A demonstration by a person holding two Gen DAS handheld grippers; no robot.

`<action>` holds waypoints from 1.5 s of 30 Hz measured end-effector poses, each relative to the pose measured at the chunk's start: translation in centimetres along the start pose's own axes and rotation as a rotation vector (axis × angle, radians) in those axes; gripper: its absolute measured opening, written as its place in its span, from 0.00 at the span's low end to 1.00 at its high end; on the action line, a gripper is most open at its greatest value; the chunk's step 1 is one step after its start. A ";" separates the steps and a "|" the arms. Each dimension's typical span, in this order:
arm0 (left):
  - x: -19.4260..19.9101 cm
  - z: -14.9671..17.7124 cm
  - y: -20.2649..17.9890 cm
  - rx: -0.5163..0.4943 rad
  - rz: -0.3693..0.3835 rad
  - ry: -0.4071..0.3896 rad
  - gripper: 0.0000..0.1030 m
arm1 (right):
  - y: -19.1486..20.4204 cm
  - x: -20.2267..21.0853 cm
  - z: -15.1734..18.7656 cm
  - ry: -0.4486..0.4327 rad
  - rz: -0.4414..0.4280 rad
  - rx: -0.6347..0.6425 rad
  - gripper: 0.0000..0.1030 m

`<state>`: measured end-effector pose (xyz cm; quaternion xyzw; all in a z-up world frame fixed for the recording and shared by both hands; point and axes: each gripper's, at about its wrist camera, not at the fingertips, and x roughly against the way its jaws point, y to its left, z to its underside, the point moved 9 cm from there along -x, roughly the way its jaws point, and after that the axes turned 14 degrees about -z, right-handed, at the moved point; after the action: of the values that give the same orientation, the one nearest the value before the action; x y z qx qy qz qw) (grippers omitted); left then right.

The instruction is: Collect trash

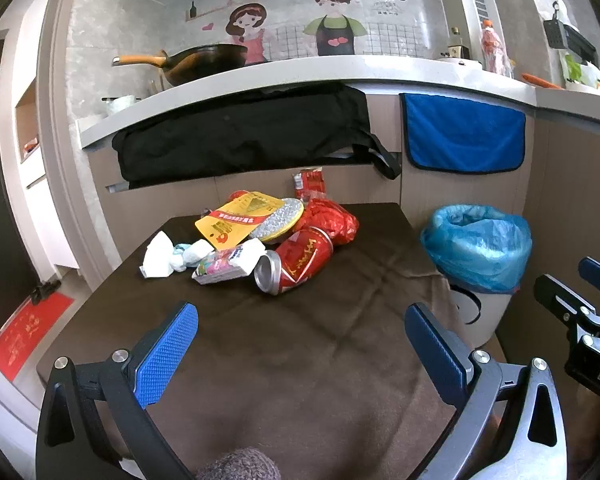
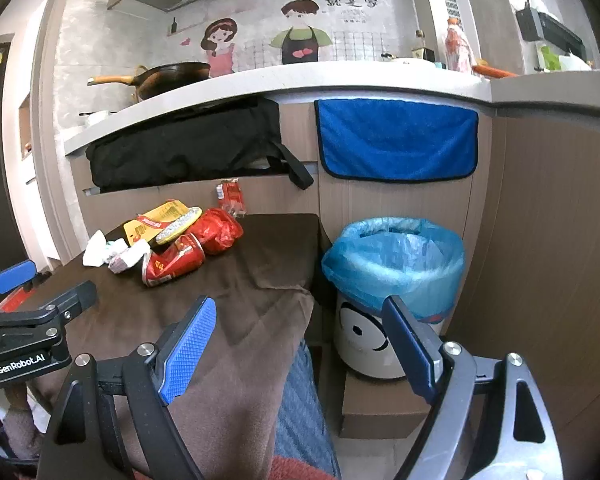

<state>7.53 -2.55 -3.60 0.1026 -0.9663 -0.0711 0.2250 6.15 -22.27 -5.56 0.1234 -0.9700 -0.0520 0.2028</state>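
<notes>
A pile of trash lies at the far side of the brown-covered table (image 1: 320, 340): a crushed red can (image 1: 296, 266), a red plastic bag (image 1: 332, 220), a yellow card (image 1: 236, 220), white crumpled tissues (image 1: 160, 256) and a colourful wrapper (image 1: 220, 266). The can also shows in the right wrist view (image 2: 174, 260). A bin with a blue liner (image 1: 478, 248) (image 2: 394, 260) stands right of the table. My left gripper (image 1: 300, 344) is open and empty above the near table. My right gripper (image 2: 300, 340) is open and empty over the table's right edge.
A kitchen counter (image 1: 300, 76) runs behind, with a black bag (image 1: 240, 132) and a blue cloth (image 1: 464, 136) hanging from it. A wok (image 1: 204, 62) sits on the counter. The bin stands on a low box (image 2: 384, 404). A red mat (image 1: 24, 332) lies on the floor at left.
</notes>
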 end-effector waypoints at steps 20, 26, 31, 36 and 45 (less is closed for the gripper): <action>-0.5 0.1 0.5 0.005 -0.003 0.001 0.99 | 1.3 0.6 -0.2 -0.006 0.001 0.006 0.80; -0.3 -0.1 0.7 0.007 -0.003 -0.001 0.99 | 0.5 0.5 -0.2 -0.003 0.000 0.004 0.80; -0.5 0.2 0.5 0.005 -0.005 0.001 0.99 | 0.6 0.5 -0.2 -0.003 0.001 0.005 0.80; -0.4 0.1 0.5 0.006 -0.004 -0.005 0.99 | 0.4 0.5 -0.2 -0.003 -0.001 0.004 0.80; -0.4 0.1 0.6 0.006 -0.003 -0.004 0.99 | 0.5 0.5 -0.2 -0.004 0.001 0.005 0.80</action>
<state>7.79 -1.91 -3.74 0.1046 -0.9668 -0.0688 0.2227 5.65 -21.95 -5.15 0.1235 -0.9706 -0.0497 0.2004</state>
